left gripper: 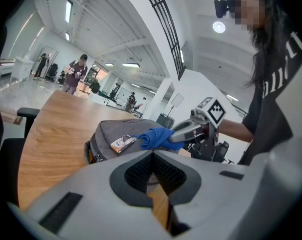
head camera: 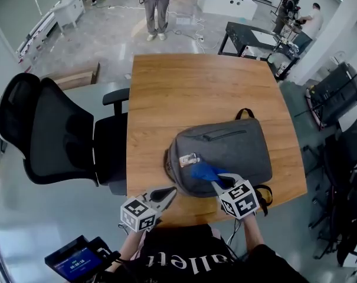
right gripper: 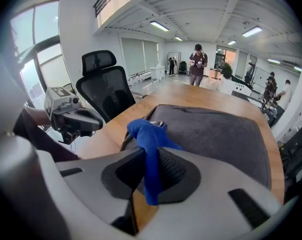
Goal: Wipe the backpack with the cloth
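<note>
One cloth (head camera: 204, 171) in right hand-held gripper (head camera: 218, 183), touching backpack (head camera: 240, 149).

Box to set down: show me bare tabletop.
Free: the wooden table's far half beyond the grey fabric backpack, and the strip left of it beside the black mesh chair. Crowded: near edge, by the left gripper, right gripper and blue cloth.

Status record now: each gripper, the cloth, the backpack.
left gripper: shut, empty, at the table's near edge, apart from the backpack
right gripper: shut on the cloth
cloth: blue, over the backpack's near-left part, beside the tag
backpack: grey, lying flat on the wooden table
</note>
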A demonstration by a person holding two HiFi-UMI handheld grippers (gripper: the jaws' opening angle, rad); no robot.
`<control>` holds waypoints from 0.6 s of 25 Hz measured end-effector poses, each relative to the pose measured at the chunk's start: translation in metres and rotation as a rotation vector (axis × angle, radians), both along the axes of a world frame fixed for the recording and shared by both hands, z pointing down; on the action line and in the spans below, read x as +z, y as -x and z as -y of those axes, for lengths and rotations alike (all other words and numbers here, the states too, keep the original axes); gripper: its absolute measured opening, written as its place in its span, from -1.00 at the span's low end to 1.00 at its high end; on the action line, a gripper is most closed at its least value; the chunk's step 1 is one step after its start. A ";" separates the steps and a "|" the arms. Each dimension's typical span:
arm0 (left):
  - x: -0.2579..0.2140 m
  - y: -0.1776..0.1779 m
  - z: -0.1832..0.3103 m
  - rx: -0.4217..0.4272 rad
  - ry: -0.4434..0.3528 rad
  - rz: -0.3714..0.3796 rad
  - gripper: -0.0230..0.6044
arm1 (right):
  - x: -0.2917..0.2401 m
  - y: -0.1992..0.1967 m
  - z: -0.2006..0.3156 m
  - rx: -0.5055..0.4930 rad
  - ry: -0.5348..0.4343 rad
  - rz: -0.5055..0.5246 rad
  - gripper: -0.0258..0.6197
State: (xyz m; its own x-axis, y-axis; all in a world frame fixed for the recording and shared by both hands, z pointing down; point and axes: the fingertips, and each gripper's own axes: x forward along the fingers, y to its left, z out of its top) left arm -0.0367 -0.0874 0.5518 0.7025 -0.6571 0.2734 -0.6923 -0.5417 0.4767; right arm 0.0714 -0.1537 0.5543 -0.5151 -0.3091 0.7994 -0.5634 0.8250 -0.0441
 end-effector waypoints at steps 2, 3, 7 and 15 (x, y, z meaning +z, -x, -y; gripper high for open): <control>-0.001 -0.003 0.000 0.010 -0.001 0.000 -0.92 | 0.004 -0.007 -0.020 0.034 0.039 0.018 -0.72; -0.002 -0.004 0.000 0.015 -0.001 0.000 -0.92 | 0.006 -0.010 -0.029 0.048 0.058 0.023 -0.72; -0.002 -0.009 0.000 0.033 0.001 -0.003 -0.92 | 0.020 -0.022 -0.059 0.098 0.127 0.023 -0.72; -0.002 -0.018 -0.001 0.055 0.001 0.000 -0.92 | -0.001 -0.032 -0.043 0.129 0.065 0.043 -0.72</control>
State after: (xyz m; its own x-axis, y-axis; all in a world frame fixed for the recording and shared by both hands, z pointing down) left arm -0.0191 -0.0863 0.5494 0.7375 -0.6172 0.2742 -0.6616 -0.5787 0.4768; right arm 0.1038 -0.1104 0.5530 -0.5086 -0.3230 0.7981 -0.6612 0.7402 -0.1218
